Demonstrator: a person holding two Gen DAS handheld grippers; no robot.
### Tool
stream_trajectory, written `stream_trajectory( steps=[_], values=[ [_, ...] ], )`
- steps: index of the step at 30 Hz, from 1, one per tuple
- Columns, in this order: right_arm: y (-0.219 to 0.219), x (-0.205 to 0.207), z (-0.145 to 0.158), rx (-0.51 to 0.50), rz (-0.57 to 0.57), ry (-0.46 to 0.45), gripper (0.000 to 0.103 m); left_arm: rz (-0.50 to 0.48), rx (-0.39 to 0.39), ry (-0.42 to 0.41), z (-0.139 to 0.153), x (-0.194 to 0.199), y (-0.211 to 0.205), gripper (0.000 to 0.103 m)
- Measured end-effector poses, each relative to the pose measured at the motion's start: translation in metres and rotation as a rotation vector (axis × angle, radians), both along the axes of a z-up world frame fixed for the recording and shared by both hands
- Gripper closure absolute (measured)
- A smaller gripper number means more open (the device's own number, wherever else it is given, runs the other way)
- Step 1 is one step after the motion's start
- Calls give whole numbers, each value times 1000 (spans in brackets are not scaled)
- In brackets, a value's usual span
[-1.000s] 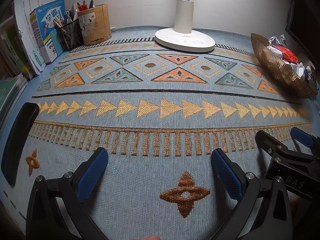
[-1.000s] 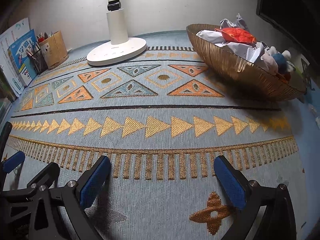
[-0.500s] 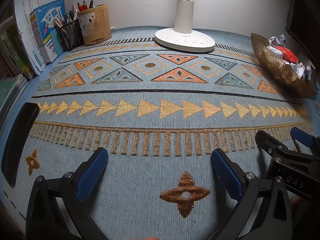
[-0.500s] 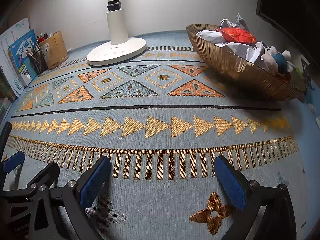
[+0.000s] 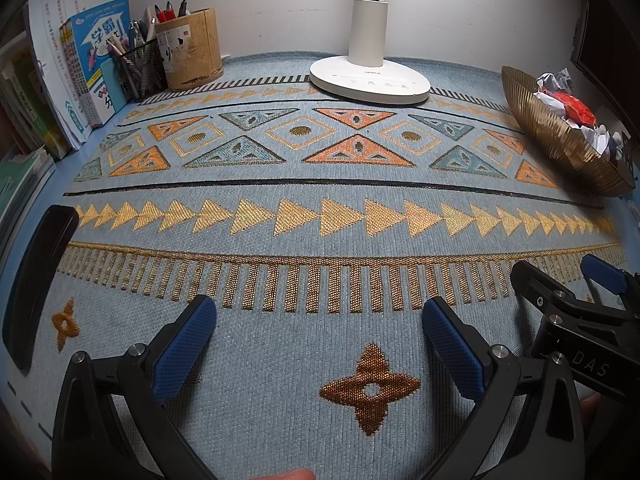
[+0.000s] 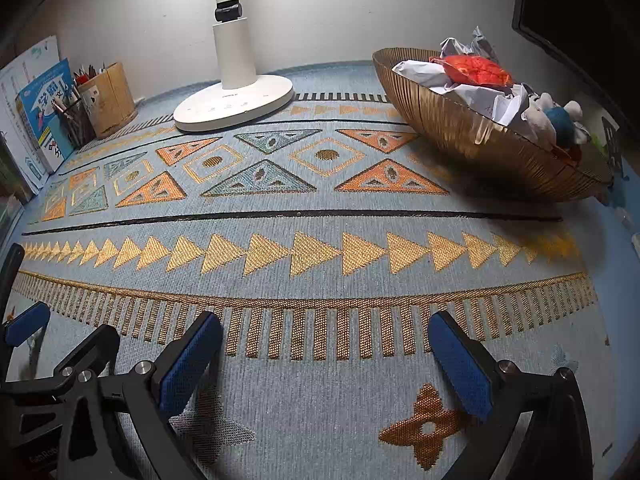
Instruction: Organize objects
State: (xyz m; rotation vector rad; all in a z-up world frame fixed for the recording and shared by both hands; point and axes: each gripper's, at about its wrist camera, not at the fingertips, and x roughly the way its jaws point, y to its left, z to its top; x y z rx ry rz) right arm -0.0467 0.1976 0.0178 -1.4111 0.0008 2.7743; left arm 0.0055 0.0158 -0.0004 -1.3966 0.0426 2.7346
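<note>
Gold ribbed bowl [image 6: 472, 136] sits upper right of my right-wrist frame, and at the far right edge in the left-wrist view [image 5: 560, 140], resting on the patterned mat. It's loaded: crumpled white paper [image 6: 424, 74], a red-orange packet [image 6: 476, 70] on top, and a blue-and-white plush toy [image 6: 558, 118] at the right end. I can't make out the smaller items underneath.

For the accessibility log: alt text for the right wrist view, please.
Right tongs open and empty over a blue patterned mat; the left tongs sit alongside. Behind: a white lamp base, a gold bowl of crumpled paper, pen holders.
</note>
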Motion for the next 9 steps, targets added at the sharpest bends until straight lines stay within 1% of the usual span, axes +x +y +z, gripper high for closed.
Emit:
stream_trajectory(
  steps=[9],
  values=[
    [0,0,0,0,0,0,0,1,-1,0,0,0,1,0]
  ],
)
